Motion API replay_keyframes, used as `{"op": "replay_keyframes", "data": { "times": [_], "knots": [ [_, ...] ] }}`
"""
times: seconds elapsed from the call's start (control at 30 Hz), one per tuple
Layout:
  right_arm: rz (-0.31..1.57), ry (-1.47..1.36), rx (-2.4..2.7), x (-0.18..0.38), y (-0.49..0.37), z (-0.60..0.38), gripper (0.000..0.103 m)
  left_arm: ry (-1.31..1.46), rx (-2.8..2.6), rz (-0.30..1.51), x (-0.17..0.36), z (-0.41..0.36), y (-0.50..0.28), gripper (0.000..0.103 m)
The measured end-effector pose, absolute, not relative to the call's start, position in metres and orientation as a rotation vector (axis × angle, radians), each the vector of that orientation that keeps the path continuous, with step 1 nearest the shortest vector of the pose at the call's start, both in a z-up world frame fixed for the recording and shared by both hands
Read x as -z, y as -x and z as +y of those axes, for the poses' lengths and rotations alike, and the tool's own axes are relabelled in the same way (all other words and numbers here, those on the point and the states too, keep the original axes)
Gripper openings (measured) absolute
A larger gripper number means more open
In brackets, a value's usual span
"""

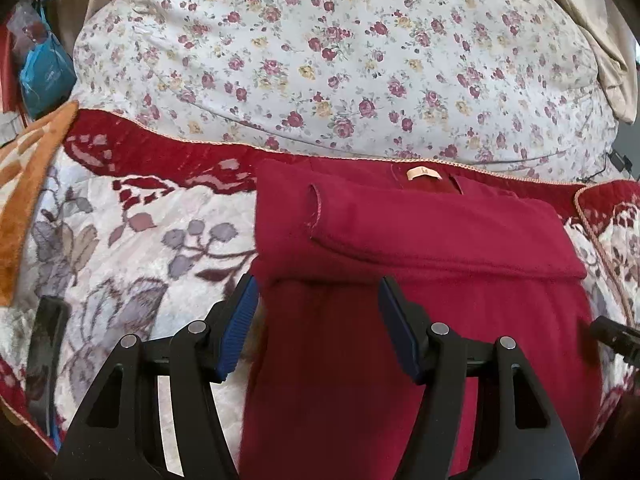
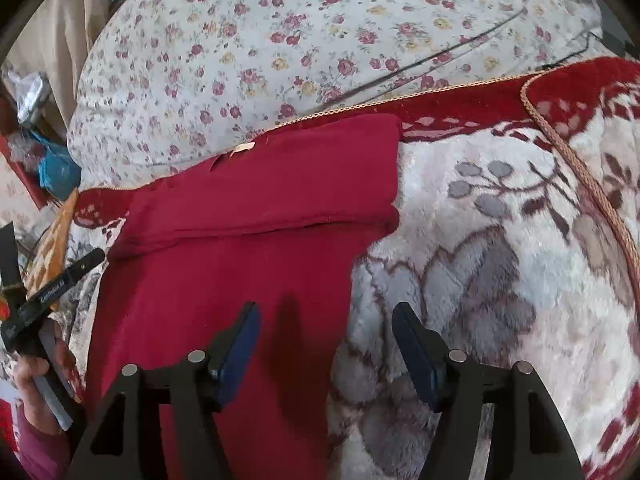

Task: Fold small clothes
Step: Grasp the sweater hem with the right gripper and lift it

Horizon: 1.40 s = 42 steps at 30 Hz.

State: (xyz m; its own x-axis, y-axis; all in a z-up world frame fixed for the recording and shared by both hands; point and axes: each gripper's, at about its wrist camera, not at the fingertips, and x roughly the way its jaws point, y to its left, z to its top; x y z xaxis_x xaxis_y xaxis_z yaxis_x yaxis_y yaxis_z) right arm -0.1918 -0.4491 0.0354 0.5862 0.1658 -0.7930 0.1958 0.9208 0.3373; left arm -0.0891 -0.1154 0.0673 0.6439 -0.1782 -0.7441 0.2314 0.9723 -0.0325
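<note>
A small dark red garment (image 1: 420,280) lies flat on a plush floral blanket (image 1: 140,240), collar label (image 1: 423,174) at the far end, both sleeves folded across its chest. My left gripper (image 1: 318,292) is open and empty, low over the garment's left edge. In the right wrist view the same garment (image 2: 240,240) lies at centre left. My right gripper (image 2: 326,318) is open and empty, straddling the garment's right edge. The left gripper (image 2: 52,288) also shows at the right wrist view's left edge, held by a hand.
A rose-print quilt (image 1: 340,60) is bunched up behind the garment. An orange patterned cloth (image 1: 28,184) lies at the left. A blue bag (image 1: 44,76) and clutter sit beyond the bed at far left. A folded blanket corner with braided trim (image 2: 580,160) lies at the right.
</note>
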Motion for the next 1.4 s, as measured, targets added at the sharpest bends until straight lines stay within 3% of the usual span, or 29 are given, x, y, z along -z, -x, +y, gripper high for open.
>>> {"op": "replay_keyframes", "data": {
  "times": [0.7, 1.07, 1.1, 1.17, 1.2, 1.23, 1.4],
  "knots": [
    [0.955, -0.5, 0.064, -0.031, 0.18, -0.462, 0.072, -0.032, 0.225, 0.93, -0.053, -0.081, 0.113, 0.062],
    [1.036, -0.349, -0.113, -0.03, 0.224, -0.42, 0.071, 0.026, 0.28, 1.027, -0.036, -0.07, 0.161, 0.062],
    [1.026, -0.323, -0.104, -0.029, 0.227, -0.416, 0.068, 0.023, 0.276, 1.029, -0.036, -0.069, 0.167, 0.062],
    [1.019, -0.239, -0.088, -0.028, 0.23, -0.406, 0.034, 0.033, 0.268, 1.033, -0.034, -0.064, 0.177, 0.062],
    [1.008, -0.221, -0.095, -0.029, 0.231, -0.404, 0.03, 0.045, 0.263, 1.039, -0.033, -0.06, 0.181, 0.062],
    [0.988, -0.206, -0.1, -0.032, 0.234, -0.401, 0.018, 0.065, 0.253, 1.046, -0.031, -0.054, 0.189, 0.062],
    [0.914, -0.087, -0.043, -0.049, 0.248, -0.398, 0.008, 0.111, 0.239, 1.046, -0.028, -0.033, 0.219, 0.062]
  ]
}}
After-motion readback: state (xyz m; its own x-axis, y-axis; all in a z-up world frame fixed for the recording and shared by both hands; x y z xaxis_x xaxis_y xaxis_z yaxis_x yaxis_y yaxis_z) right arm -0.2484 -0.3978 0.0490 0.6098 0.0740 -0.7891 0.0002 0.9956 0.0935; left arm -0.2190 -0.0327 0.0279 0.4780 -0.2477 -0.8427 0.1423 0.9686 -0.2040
